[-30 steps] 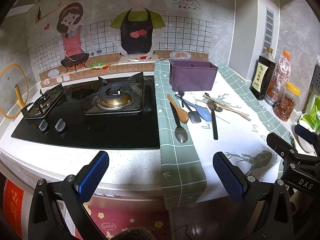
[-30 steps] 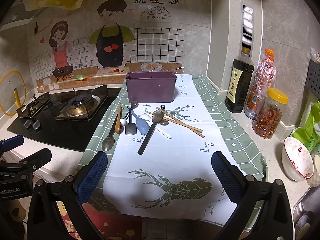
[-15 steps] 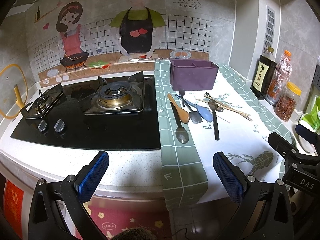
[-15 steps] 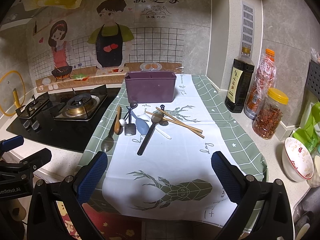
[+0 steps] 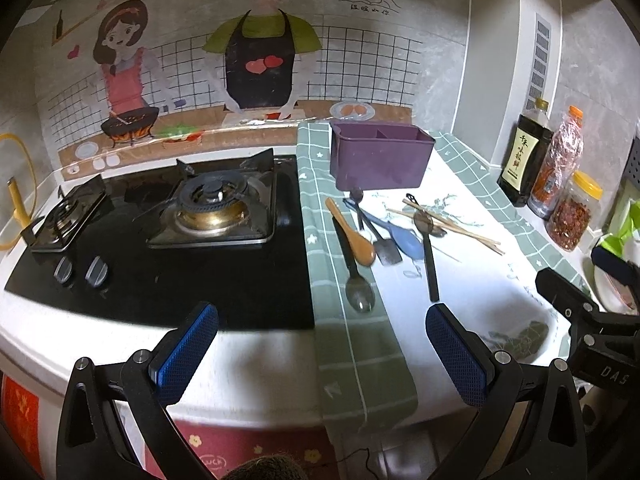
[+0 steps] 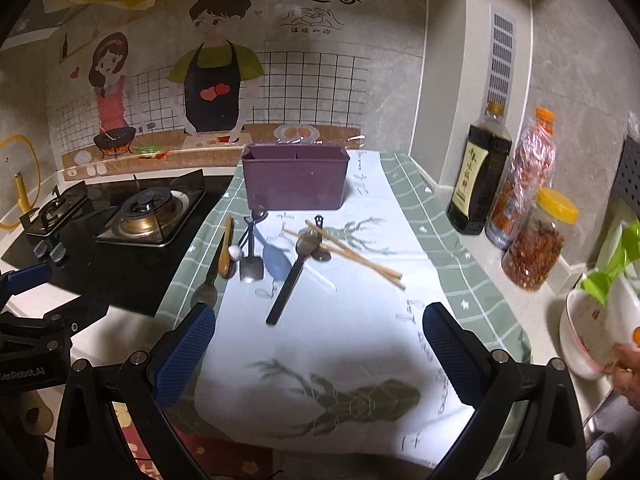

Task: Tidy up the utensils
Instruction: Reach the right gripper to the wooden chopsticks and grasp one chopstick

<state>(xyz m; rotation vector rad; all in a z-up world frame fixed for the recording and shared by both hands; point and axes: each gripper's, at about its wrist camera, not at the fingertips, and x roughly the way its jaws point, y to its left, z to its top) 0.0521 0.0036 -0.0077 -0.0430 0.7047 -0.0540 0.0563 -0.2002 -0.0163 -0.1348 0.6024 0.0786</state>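
While both tools hover short of the counter edge, the left gripper (image 5: pixel 320 354) and the right gripper (image 6: pixel 318 354) each hold their 2 blue-padded jaws wide apart, with nothing between them. A purple organizer bin (image 6: pixel 295 179) stands upright at the back of the patterned cloth (image 6: pixel 352 320). Just in front of it lie the loose utensils: a wooden spoon (image 6: pixel 226 251), a metal spoon (image 5: pixel 357 282), a blue scoop (image 6: pixel 276 260), a black ladle (image 6: pixel 294 276) and chopsticks (image 6: pixel 352 255). Left of the cloth sits the gas stove (image 5: pixel 168 236).
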